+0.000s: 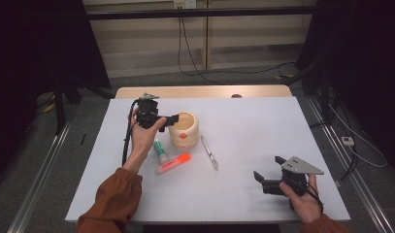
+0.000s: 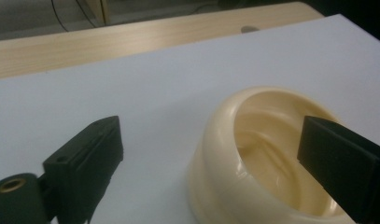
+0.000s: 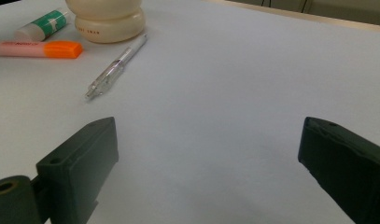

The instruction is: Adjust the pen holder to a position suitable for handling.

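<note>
You're holding your left gripper (image 1: 174, 120) wide open, nothing gripped, over the rim of the glossy cream, round, hollow holder (image 1: 184, 130), right gripper (image 1: 267, 182) open and empty too

Rust-orange sleeves (image 1: 115, 196) are worn on both forearms, bunched at the wrists. A black two-jaw left gripper (image 1: 172, 120) is seen at ten o'clock of the table, a black cable (image 1: 126, 141) looped from its body. On the right gripper (image 1: 263, 175), at five o'clock, a grey three-cornered plate (image 1: 302, 165) dotted with small screws is mounted. Blocky matt black jaws and a brass-ringed hole (image 2: 11, 185) are shown in the left gripper view.
</note>
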### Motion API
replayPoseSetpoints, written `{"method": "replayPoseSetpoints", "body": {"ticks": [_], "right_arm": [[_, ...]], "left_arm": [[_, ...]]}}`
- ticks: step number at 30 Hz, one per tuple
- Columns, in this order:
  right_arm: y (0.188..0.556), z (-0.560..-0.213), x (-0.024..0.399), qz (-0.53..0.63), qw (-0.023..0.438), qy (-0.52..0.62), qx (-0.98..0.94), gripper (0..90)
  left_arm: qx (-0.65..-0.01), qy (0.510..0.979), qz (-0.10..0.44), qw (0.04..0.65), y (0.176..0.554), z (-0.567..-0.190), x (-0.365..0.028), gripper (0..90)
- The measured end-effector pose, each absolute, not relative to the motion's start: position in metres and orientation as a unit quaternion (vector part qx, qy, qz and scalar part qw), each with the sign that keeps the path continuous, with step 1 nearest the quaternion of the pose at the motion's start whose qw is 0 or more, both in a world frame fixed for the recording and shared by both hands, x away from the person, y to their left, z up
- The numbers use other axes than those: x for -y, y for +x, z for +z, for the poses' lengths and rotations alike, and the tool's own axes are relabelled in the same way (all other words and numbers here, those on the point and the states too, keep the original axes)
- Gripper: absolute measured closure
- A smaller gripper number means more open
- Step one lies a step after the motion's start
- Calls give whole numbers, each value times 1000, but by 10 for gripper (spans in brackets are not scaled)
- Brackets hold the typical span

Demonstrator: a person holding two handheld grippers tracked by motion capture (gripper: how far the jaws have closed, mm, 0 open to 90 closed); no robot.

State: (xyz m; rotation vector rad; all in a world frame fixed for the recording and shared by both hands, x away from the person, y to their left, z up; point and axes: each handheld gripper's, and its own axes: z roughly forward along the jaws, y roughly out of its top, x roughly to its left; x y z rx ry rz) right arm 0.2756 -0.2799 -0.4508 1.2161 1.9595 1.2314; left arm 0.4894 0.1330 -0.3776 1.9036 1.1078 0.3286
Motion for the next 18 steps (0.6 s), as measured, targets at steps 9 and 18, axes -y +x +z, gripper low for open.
{"method": "replayPoseSetpoints", "body": {"ticks": [9, 18], "right_arm": [[276, -451, 280, 456, 258, 446, -725, 45], [276, -451, 279, 455, 257, 445, -727, 44]], "left_arm": [[-392, 781, 151, 463, 467, -377, -145, 62], [-392, 781, 159, 460, 443, -385, -154, 64]]}}
